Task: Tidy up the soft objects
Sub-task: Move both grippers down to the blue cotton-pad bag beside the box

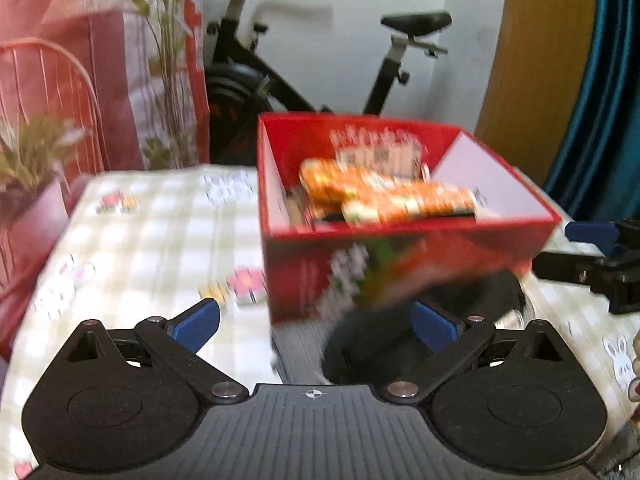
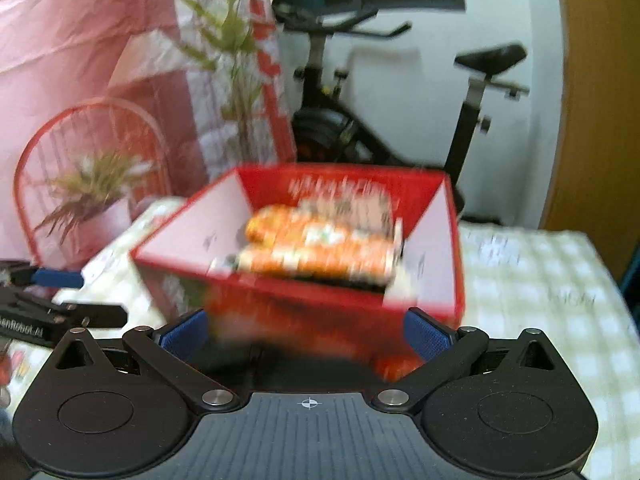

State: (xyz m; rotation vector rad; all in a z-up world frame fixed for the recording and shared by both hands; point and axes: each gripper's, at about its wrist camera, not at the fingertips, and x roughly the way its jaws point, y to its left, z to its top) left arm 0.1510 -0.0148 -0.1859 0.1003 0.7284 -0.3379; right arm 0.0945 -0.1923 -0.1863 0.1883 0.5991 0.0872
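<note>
With both the left gripper (image 1: 316, 326) and the right gripper (image 2: 306, 330) spread wide and grasping nothing, the packet-filled red box (image 1: 400, 236) near the tabletop's far edge risks being shoved off by a careless approach.

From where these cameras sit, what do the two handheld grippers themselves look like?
Both match: the left gripper and right gripper have matte black bodies, ribbed centre plates with a small crosshair mark, round black side housings, silver pivot pins, and blue pads on the fingers. No cables or sleeves show.
</note>
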